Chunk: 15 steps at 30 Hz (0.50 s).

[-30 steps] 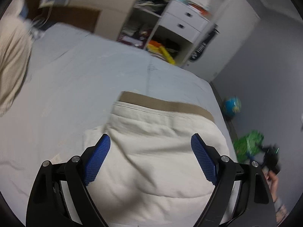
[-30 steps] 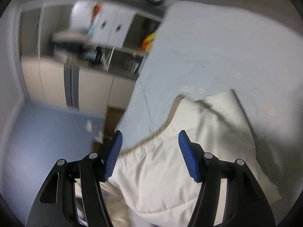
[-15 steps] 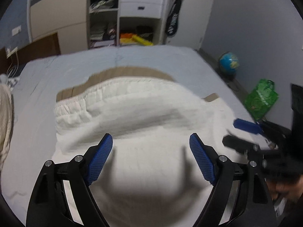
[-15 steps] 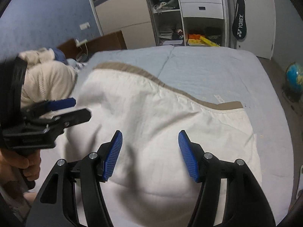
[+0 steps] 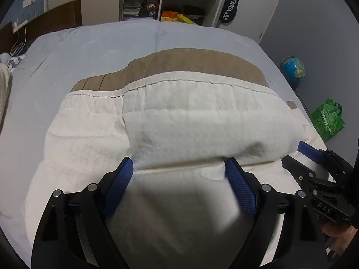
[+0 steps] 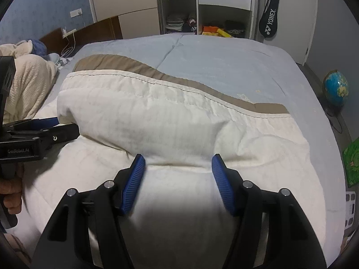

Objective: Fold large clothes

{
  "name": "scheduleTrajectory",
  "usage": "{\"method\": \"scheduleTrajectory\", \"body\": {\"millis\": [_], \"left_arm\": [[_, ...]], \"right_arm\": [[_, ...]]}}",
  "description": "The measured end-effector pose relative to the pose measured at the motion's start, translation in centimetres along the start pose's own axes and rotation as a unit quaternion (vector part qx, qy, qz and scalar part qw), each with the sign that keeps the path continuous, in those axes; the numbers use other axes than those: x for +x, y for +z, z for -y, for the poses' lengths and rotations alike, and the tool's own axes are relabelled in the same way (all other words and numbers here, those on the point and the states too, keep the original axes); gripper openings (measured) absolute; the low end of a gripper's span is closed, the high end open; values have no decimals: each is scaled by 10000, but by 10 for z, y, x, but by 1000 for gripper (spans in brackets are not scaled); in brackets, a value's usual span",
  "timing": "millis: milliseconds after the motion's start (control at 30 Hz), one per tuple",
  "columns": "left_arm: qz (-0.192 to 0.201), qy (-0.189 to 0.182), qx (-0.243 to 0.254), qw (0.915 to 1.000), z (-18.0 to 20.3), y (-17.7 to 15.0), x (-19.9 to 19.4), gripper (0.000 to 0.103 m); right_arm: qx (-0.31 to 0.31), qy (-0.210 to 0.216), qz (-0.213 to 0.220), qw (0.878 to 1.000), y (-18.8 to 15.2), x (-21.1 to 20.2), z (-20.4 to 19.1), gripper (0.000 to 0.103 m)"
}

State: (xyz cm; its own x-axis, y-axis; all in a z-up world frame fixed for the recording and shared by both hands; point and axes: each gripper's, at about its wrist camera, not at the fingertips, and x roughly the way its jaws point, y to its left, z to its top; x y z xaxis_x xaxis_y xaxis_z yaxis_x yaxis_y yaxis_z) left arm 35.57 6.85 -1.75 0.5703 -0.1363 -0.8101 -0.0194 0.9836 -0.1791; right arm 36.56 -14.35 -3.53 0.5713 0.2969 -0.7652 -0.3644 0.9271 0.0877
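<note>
A large cream quilt with a tan border (image 5: 179,121) lies on the pale blue bed, its far part folded over into a thick roll; it also shows in the right wrist view (image 6: 170,121). My left gripper (image 5: 179,168) is open, its blue pads at the near edge of the folded roll, over the flat cream layer. My right gripper (image 6: 178,163) is open in the same way at the fold's near edge. Each gripper shows in the other's view: the right one (image 5: 314,157) at the right, the left one (image 6: 44,125) at the left. Neither holds cloth.
The pale blue bed (image 6: 224,62) stretches beyond the quilt. A beige blanket heap (image 6: 29,85) lies at the left by the headboard. Open shelves and drawers (image 6: 202,11) stand behind. A globe (image 6: 335,87) and a green bag (image 5: 327,118) are on the floor at the right.
Both grippers have swung round from the bed's side and lowered towards the quilt. The quilt's far part now lies folded over in a roll, and both grippers sit at its near edge.
</note>
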Motion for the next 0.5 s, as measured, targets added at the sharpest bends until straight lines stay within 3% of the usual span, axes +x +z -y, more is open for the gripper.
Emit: {"method": "scheduleTrajectory", "body": {"millis": [267, 500], "left_arm": [[-140, 39, -5, 9999, -7, -5, 24, 85], [-4, 125, 31, 9999, -7, -10, 38, 86]], "right_arm": [[84, -21, -125, 9999, 4, 32, 7, 62], [124, 6, -327, 9994, 3, 54, 8, 63]]}}
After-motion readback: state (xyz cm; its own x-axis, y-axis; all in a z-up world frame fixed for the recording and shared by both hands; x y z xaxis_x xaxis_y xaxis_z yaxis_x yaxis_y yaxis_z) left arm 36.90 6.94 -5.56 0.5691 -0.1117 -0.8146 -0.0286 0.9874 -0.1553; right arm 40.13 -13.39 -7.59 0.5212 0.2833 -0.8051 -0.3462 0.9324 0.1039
